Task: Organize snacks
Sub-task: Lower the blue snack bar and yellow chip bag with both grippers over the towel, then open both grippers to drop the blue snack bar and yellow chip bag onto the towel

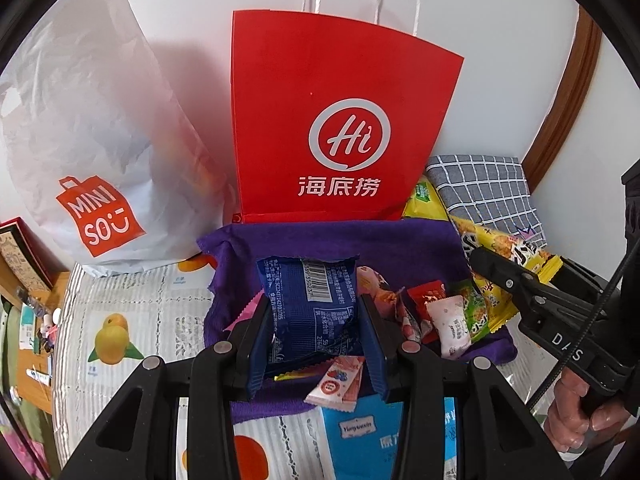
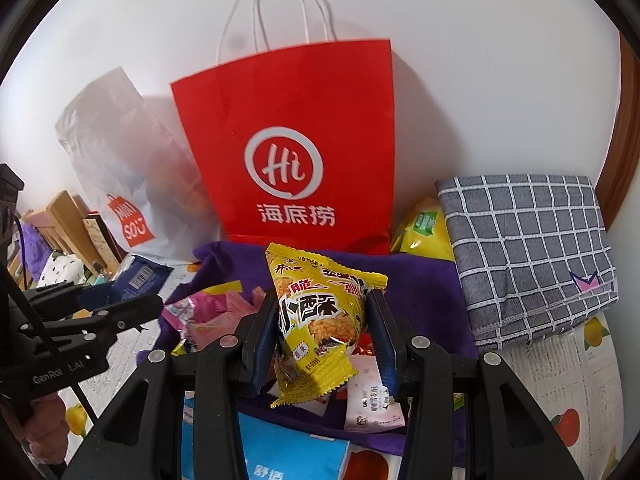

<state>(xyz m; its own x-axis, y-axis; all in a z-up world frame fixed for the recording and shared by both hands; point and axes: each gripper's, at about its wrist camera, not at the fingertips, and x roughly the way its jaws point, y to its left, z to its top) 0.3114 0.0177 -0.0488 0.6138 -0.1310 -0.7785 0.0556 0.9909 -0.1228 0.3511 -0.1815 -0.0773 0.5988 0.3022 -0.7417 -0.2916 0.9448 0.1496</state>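
Presently, left gripper (image 1: 316, 322): clamped on blue packet (image 1: 310, 312);
right gripper (image 2: 326, 332): clamped on yellow snack packet (image 2: 320, 320);
behind: red paper bag (image 1: 340, 120)

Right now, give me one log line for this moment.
left gripper: holding blue packet | right gripper: holding yellow packet | red bag: upright behind purple cloth

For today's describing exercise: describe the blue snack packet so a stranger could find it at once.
Find the red paper bag against the wall; a purple cloth lies before it. Above it the left hand-held gripper clamps the blue snack packet, alone in showing a white barcode.
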